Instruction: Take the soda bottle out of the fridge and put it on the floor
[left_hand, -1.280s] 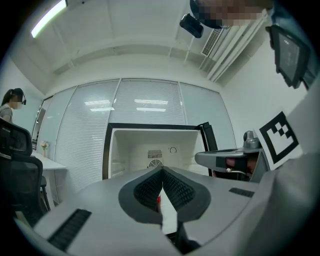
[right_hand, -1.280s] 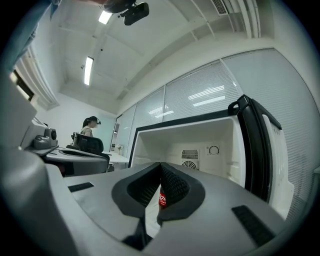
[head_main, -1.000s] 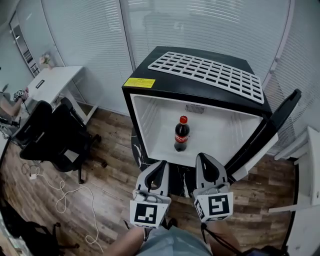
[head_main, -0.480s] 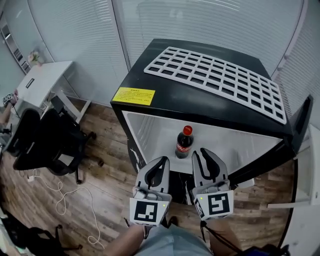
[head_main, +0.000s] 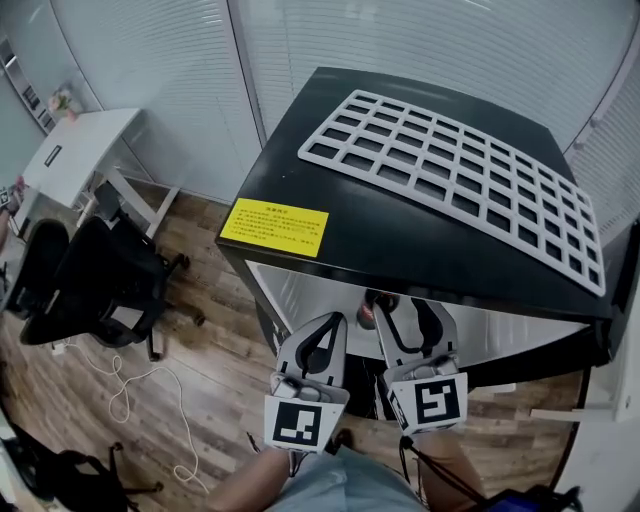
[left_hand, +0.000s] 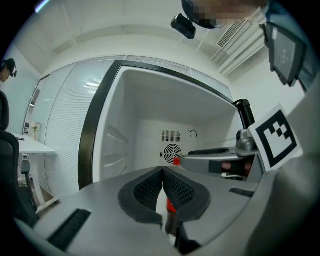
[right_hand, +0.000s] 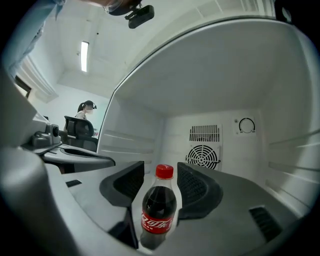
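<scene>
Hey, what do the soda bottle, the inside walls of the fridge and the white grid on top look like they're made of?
Soda bottle: clear glossy plastic, probably; dark drink shows through, with a red plastic-looking cap.
Fridge inner walls: smooth white moulded plastic, judging by rounded corners and moulded ledges.
White grid: rigid, matte white; plastic or coated metal, can't tell.
</scene>
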